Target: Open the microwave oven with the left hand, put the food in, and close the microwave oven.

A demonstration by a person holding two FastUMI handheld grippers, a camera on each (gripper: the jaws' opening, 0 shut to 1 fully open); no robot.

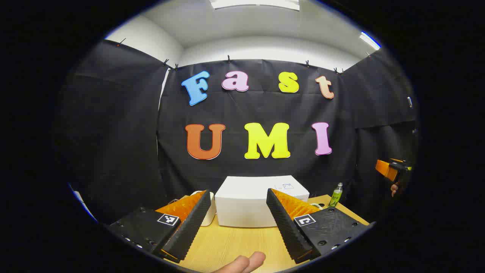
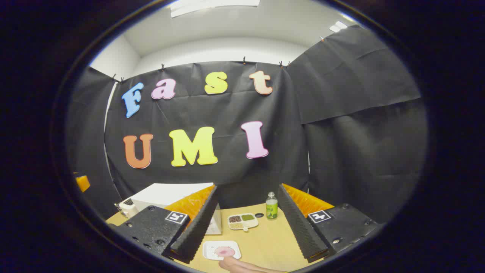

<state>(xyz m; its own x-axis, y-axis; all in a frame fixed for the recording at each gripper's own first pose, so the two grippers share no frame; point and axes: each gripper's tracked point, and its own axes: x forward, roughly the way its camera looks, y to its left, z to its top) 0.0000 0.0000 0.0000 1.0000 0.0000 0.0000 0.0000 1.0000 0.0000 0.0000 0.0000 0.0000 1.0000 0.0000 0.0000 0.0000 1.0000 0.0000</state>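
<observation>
Microwave oven (image 1: 261, 201): centre frame, door unopened
Food plate (image 2: 222, 250): untouched on surface (image 2: 265, 239)
My jaws: both gaping, empty

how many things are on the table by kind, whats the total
microwave: 1
bottle: 1
square plate with food: 1
divided dish: 1
white item left of the microwave, kind unclear: 1
small dark round item by the dish, kind unclear: 1
total: 6
</observation>
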